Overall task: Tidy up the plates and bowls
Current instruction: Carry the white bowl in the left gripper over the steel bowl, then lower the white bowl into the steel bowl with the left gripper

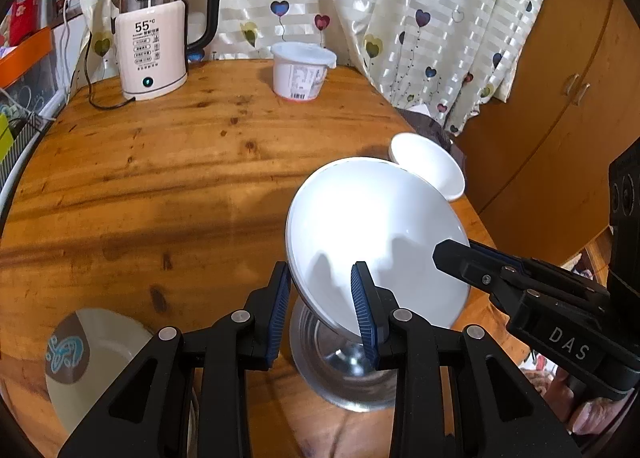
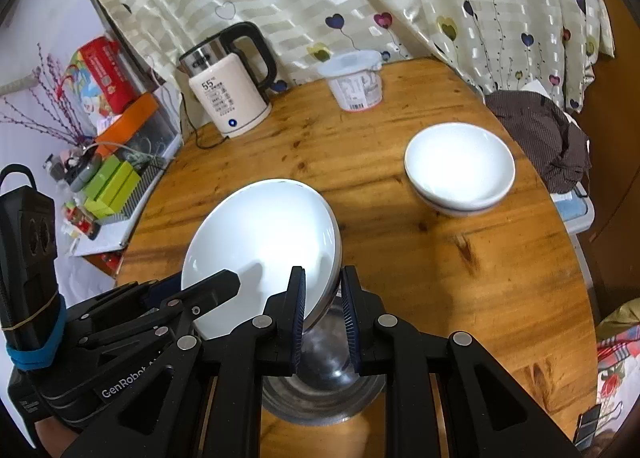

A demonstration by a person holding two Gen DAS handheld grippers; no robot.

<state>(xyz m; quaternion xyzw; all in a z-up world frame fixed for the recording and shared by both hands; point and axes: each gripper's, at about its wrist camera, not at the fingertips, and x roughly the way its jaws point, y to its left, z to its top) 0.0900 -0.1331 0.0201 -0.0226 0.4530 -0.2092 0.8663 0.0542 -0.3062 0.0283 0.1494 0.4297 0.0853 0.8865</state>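
White bowl [image 1: 372, 234] tilted above steel bowl [image 1: 344, 374], lifted clear of wooden table [image 1: 168, 186]. Your left gripper [image 1: 324, 310] pinches near rim, right gripper [image 2: 323, 310] opposite rim, both closed on it — glazed ceramic slippery, so two-point hold. Stacked white bowls [image 2: 460, 170] well apart, likely destination.

Both grippers are gripping the rim of one tilted white plate [image 1: 372, 234] near the front edge of the tabletop [image 1: 160, 186].

The left gripper [image 1: 324, 310] is reaching forward with its blue-padded fingers [image 1: 362, 310] pinching the plate's near rim, one inside, one beneath.

The right gripper [image 2: 323, 310] is doing likewise on the plate's right edge, its fingers closing on the rim from either face. In the left wrist view it is coming in from the right, a hand [image 1: 576, 402] showing behind its body.
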